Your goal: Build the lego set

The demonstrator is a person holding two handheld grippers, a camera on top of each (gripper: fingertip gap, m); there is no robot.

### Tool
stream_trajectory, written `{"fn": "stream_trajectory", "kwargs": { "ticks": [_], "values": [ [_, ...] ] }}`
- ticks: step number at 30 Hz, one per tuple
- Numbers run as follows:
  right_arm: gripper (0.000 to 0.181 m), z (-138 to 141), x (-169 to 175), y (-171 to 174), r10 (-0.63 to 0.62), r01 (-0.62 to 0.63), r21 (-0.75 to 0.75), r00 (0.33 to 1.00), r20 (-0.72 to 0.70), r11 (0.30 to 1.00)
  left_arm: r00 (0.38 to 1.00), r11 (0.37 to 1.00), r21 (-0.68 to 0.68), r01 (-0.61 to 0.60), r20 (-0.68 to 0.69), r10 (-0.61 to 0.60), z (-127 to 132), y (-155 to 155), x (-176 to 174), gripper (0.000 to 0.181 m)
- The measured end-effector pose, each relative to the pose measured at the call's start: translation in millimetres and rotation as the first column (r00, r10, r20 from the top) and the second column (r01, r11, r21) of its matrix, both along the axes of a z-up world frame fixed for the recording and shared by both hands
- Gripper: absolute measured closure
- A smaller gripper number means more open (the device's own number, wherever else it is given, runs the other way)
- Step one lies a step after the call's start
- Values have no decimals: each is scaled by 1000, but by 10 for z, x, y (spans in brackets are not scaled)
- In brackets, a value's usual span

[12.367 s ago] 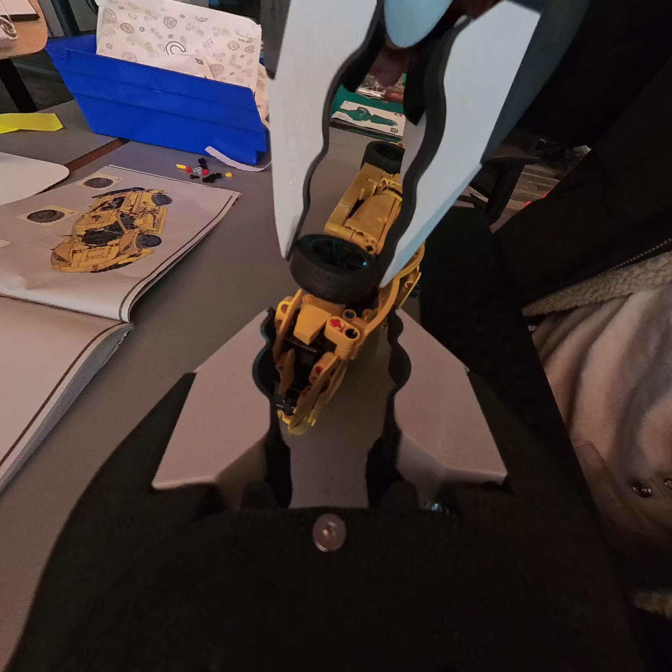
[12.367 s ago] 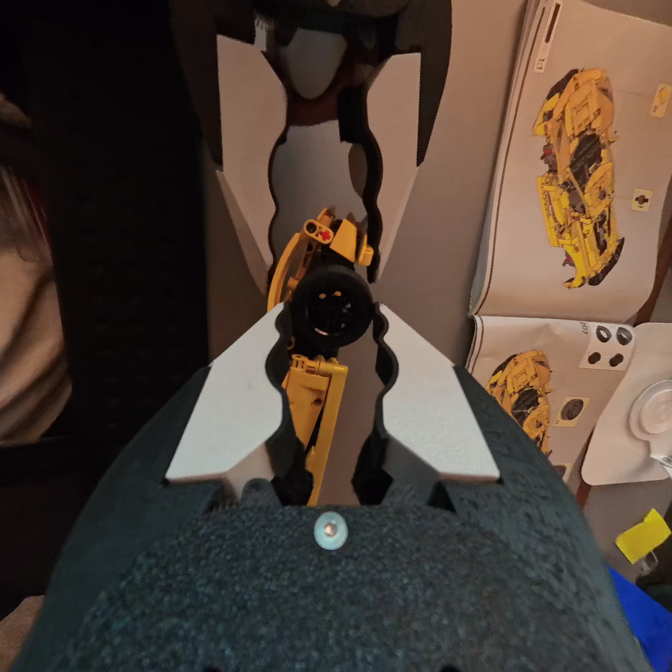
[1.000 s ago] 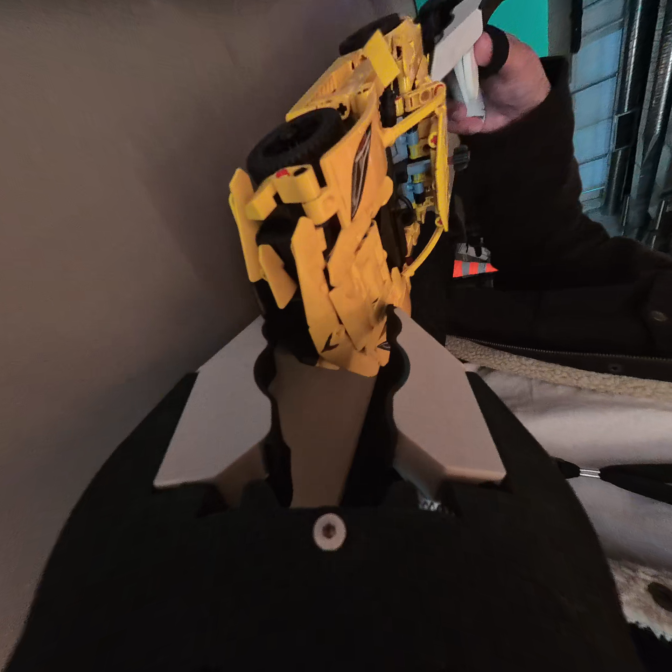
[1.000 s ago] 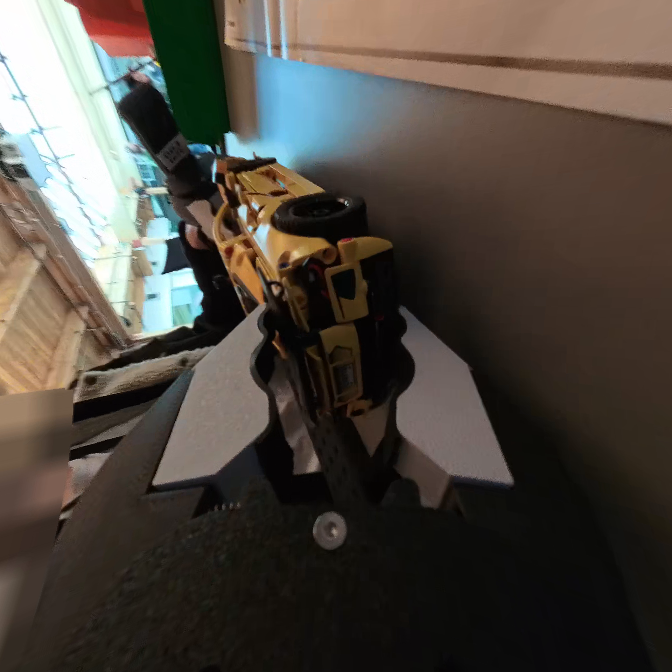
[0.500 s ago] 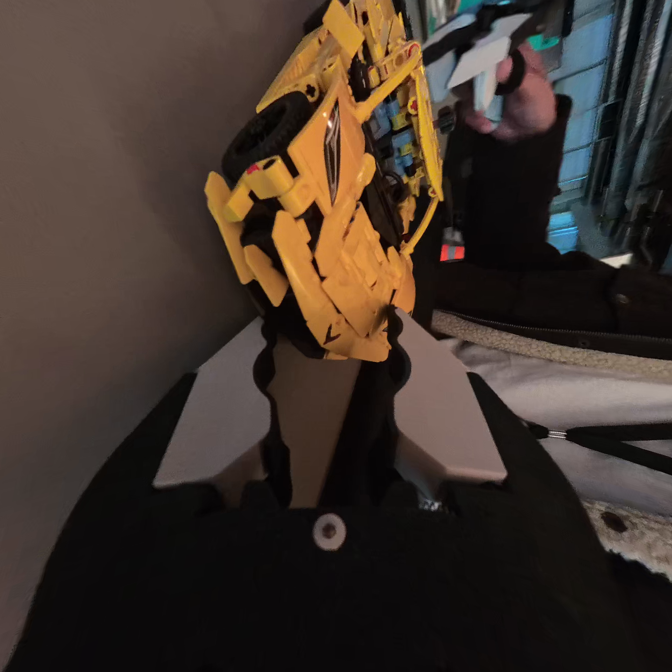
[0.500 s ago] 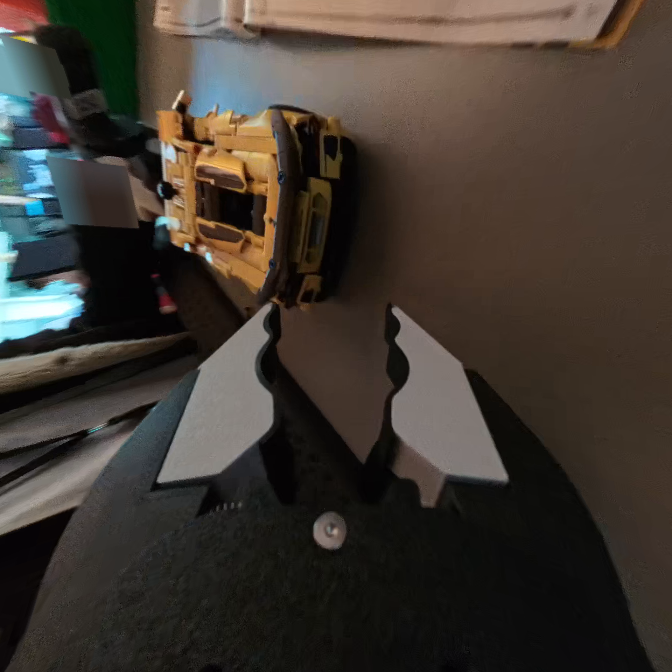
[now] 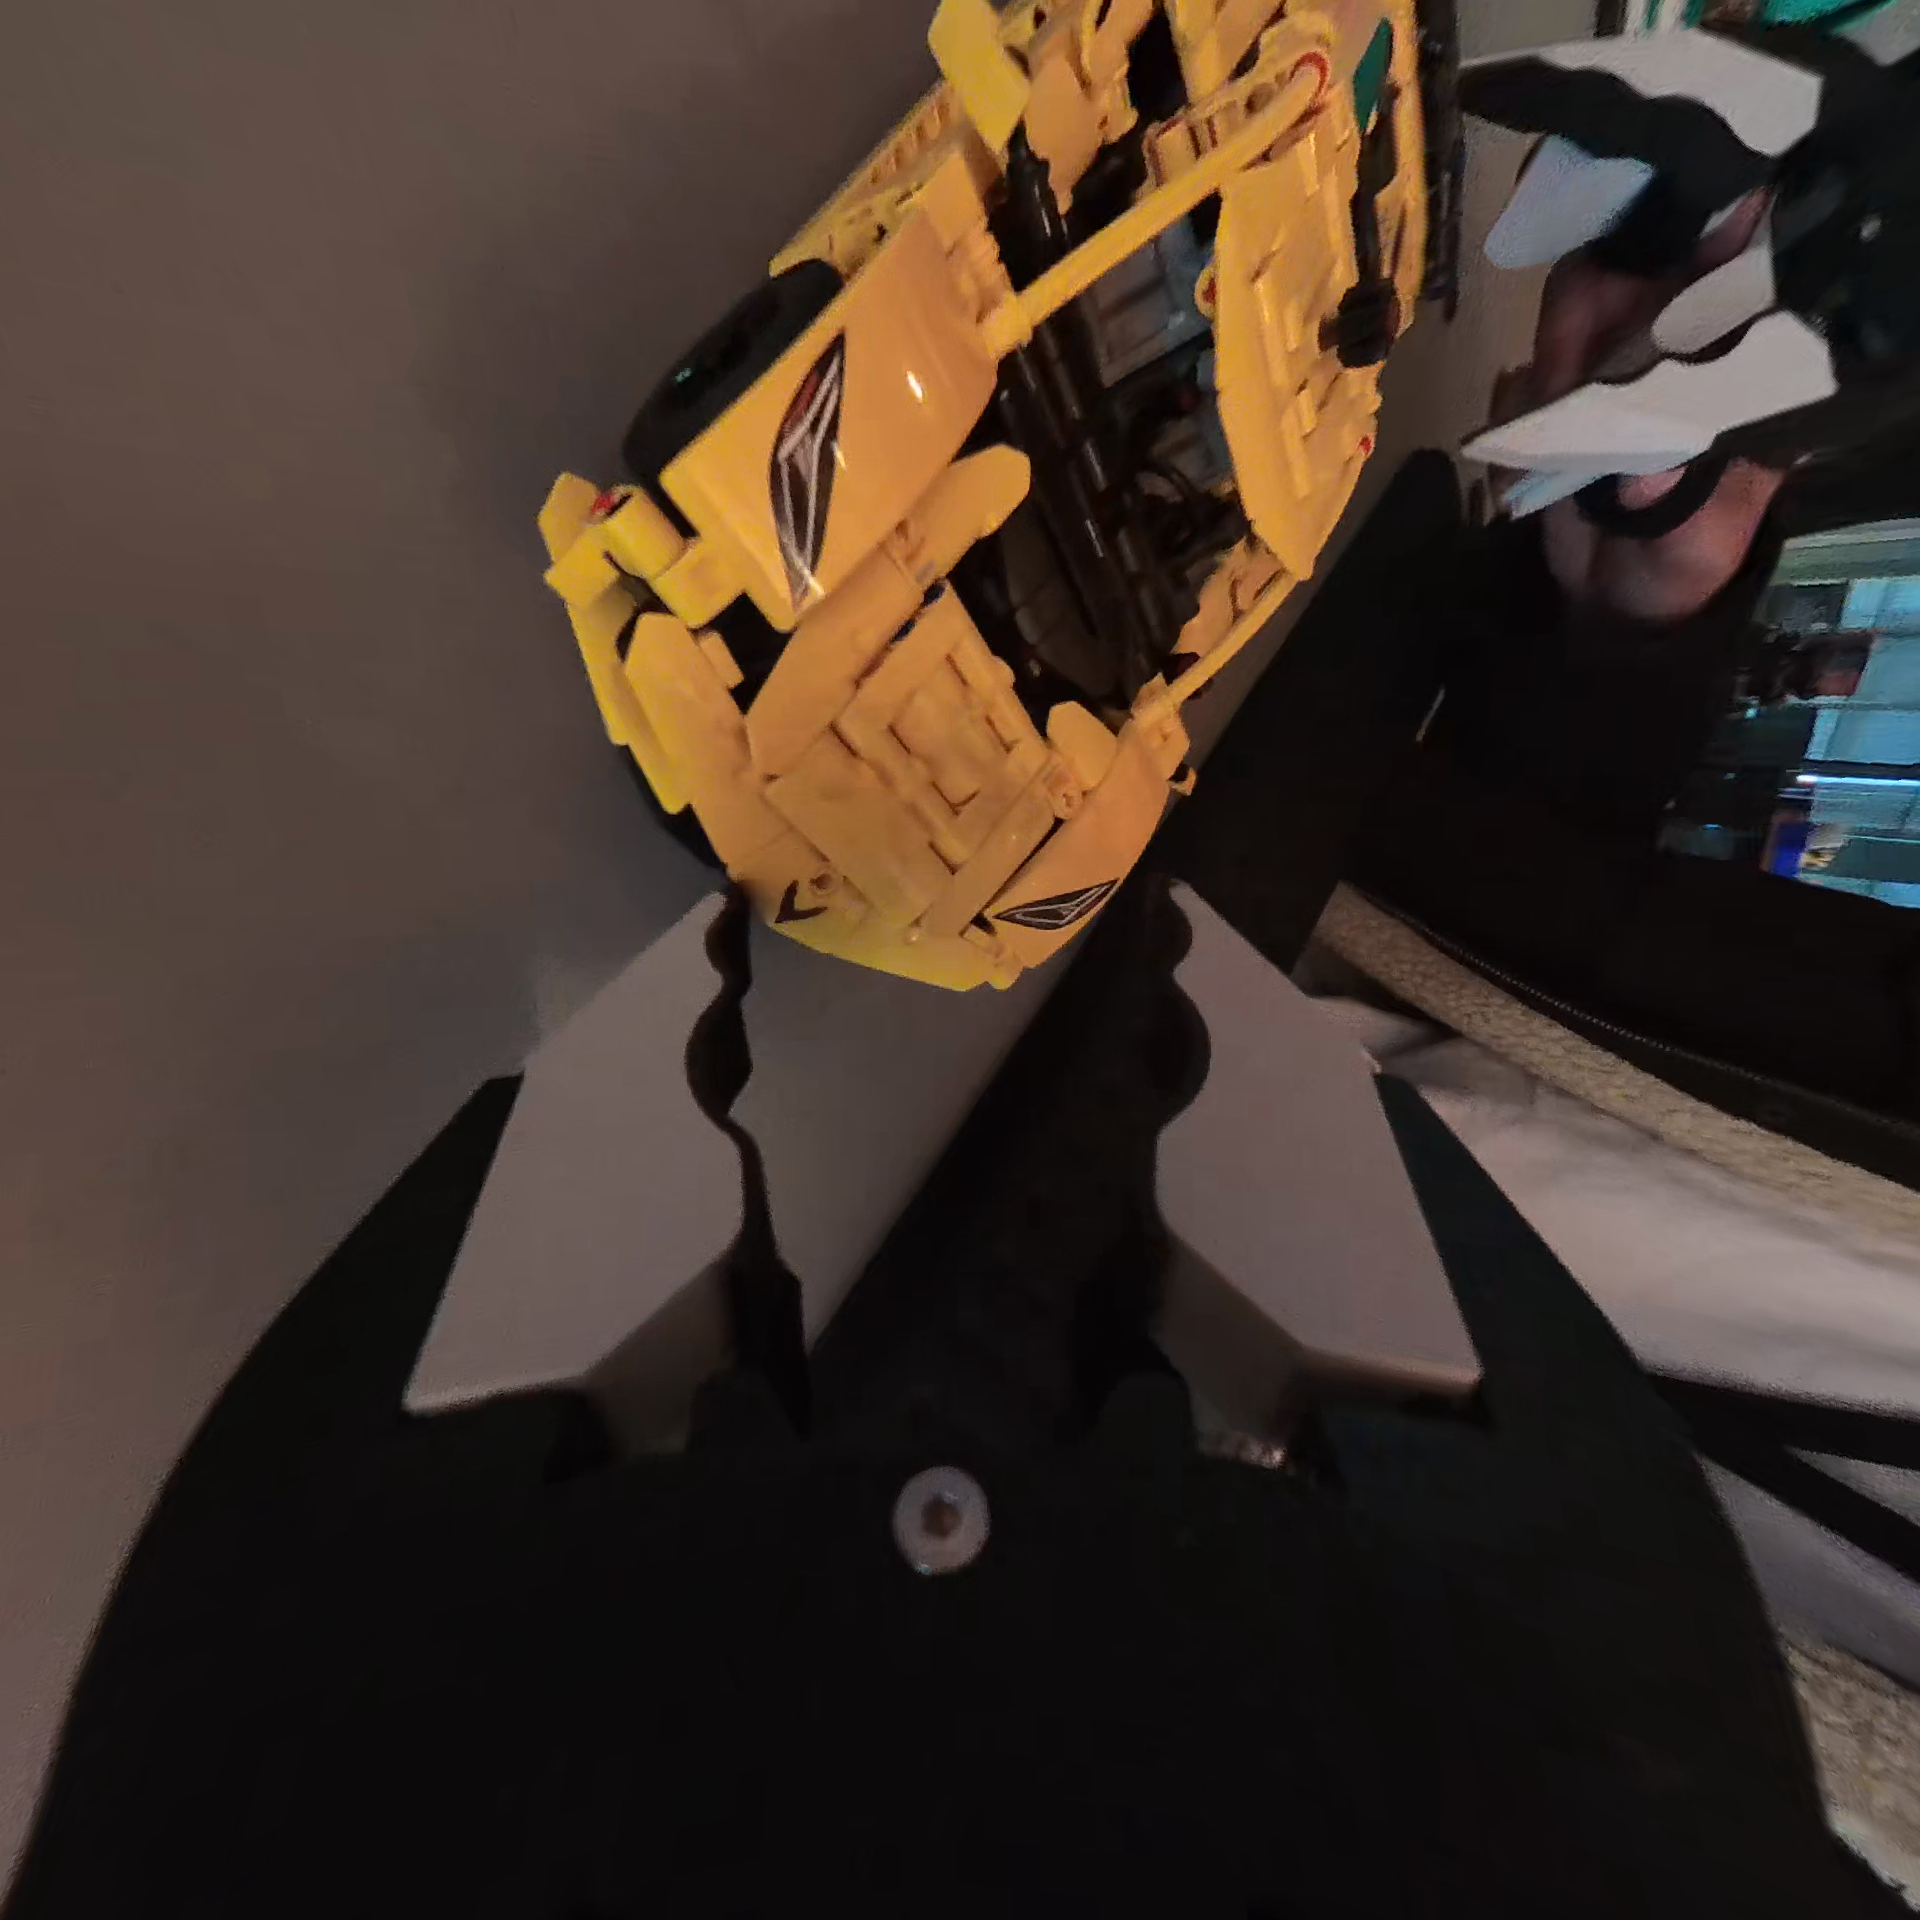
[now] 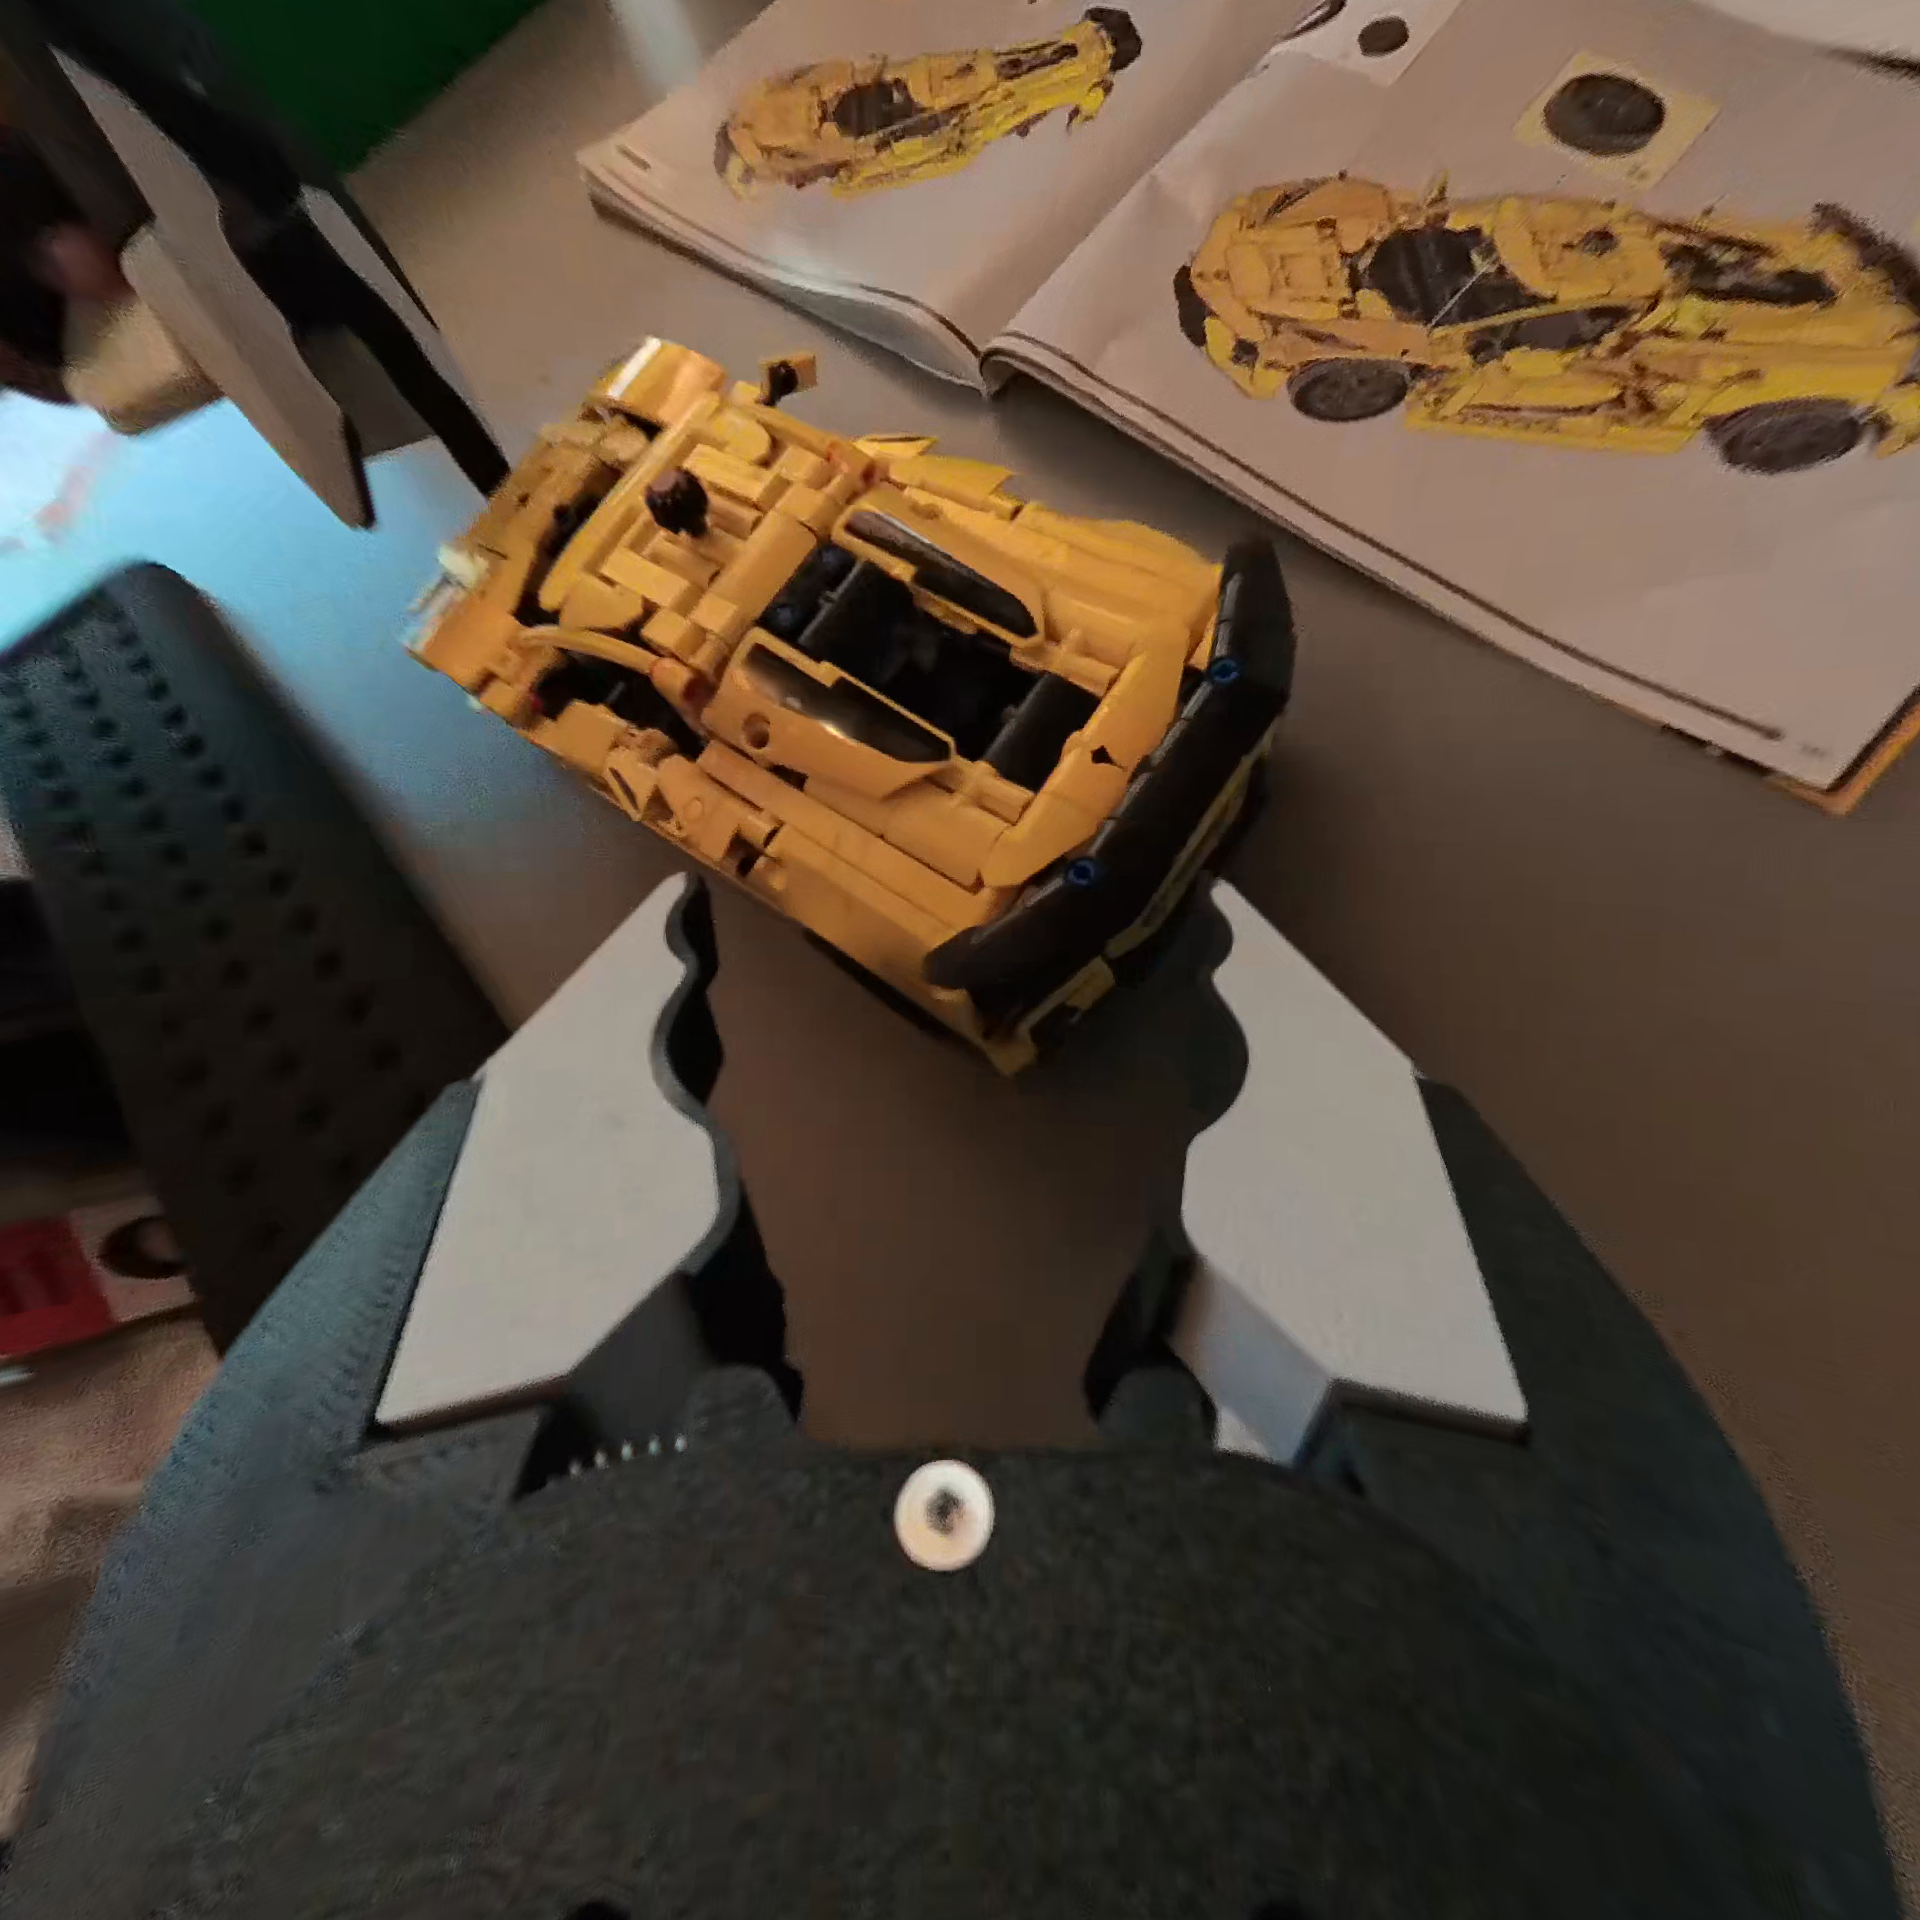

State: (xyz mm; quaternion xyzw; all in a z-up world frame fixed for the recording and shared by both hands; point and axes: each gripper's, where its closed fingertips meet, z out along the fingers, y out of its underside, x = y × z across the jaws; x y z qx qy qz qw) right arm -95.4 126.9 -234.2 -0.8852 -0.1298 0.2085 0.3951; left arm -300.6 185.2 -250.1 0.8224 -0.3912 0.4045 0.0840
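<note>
the risk i see is the yellow brick-built sports car [image 8: 852, 686] getting knocked or dropped: it sits close to the near edge of the grey tabletop [image 8: 1558, 1039], with a dark perforated chair [image 8: 177, 831] just past that edge, and both tools hover right at it. a careless nudge at either end could roll it on its wheels toward the edge, or pop off one of the thin yellow panels.

the right gripper [image 8: 951, 966] is spread wide and holds nothing, its pale fingers just short of the car's black rear wing [image 8: 1132, 821]. the left gripper [image 7: 951, 977] is likewise released, fingers apart right at the car's nose [image 7: 914, 883]; whether a tip touches the nose i cannot tell.

the car rests wheels-down on the tabletop, beside the open instruction booklet [image 8: 1351, 312], which lies just beyond it. it looks nearly whole: yellow body panels, headlight stickers, black wing, dark cockpit opening, a black tyre [image 7: 727, 353].
</note>
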Motion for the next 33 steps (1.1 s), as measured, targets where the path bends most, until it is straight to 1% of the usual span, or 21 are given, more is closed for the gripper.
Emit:
{"fn": "stream_trajectory", "kwargs": {
  "ticks": [2, 4, 6, 8, 9, 10, 11, 13, 14, 16, 17, 19, 21, 22, 24, 25, 27, 29, 31, 33],
  "values": [
    [91, -10, -19, 25, 15, -15, 8, 996, -86, 1000, 999, 1000, 21, 9, -38, -9, 0, -6, 0, 103],
    [91, -26, -28, 38, 22, -20, 21, 995, -100, 1000, 998, 998, 55, 33, -64, -30, -8, -11, -3, 103],
    [94, -33, 3, 9, 9, -8, 26, 998, -56, 1000, 999, 995, 98, 15, -50, -10, 13, 31, 7, 103],
    [101, 21, 37, -84, -4, 1, 51, 999, 54, 999, 1000, 975, 221, -9, 9, 7, 76, 100, 13, 106],
    [110, 72, 11, -148, 6, -14, 76, 994, 110, 997, 999, 951, 310, -10, 44, -4, 117, 112, 3, 108],
    [125, 114, -75, -233, 35, -48, 89, 990, 137, 995, 996, 917, 399, -16, 90, -21, 172, 96, 2, 108],
    [142, 132, -246, -340, 101, -112, 86, 987, 123, 990, 987, 878, 478, -32, 154, -48, 245, 42, 20, 108],
    [153, 84, -609, -548, 248, -250, 17, 967, 47, 968, 950, 794, 603, -85, 290, -118, 395, -145, 72, 115],
    [158, 37, -751, -621, 312, -312, -25, 950, 8, 950, 928, 749, 655, -106, 336, -162, 440, -248, 91, 116],
    [160, -114, -904, -662, 373, -372, -105, 928, -10, 922, 885, 669, 733, -128, 388, -256, 489, -458, 132, 119],
    [160, -196, -952, -665, 394, -389, -145, 919, 5, 910, 862, 654, 742, -144, 419, -285, 505, -565, 164, 121],
    [159, -299, -1082, -682, 445, -431, -199, 895, 30, 880, 822, 688, 713, -134, 468, -325, 484, -792, 234, 123],
    [159, -393, -1172, -666, 478, -450, -237, 875, 79, 861, 821, 730, 679, -83, 462, -336, 389, -932, 274, 127],
    [159, -464, -1177, -656, 494, -450, -266, 861, 125, 852, 825, 740, 671, -46, 443, -351, 338, -980, 282, 130],
    [162, -587, -1166, -636, 518, -444, -322, 833, 196, 836, 826, 730, 683, 10, 406, -391, 272, -1020, 287, 136],
    [162, -580, -1207, -617, 525, -456, -313, 830, 189, 833, 821, 718, 696, 24, 395, -411, 262, -1023, 294, 138],
    [172, -594, -1222, -573, 520, -450, -321, 835, 178, 833, 804, 700, 713, 38, 394, -445, 264, -1028, 322, 139],
    [173, -589, -1249, -553, 523, -461, -321, 841, 138, 827, 804, 707, 705, 54, 389, -450, 230, -1021, 350, 140],
    [173, -540, -1264, -505, 510, -469, -282, 855, 92, 837, 822, 738, 670, 79, 375, -429, 175, -995, 364, 144],
    [174, -316, -1367, -440, 478, -479, -173, 877, -51, 861, 830, 791, 609, 60, 410, -379, 193, -957, 386, 153]
  ]
}}
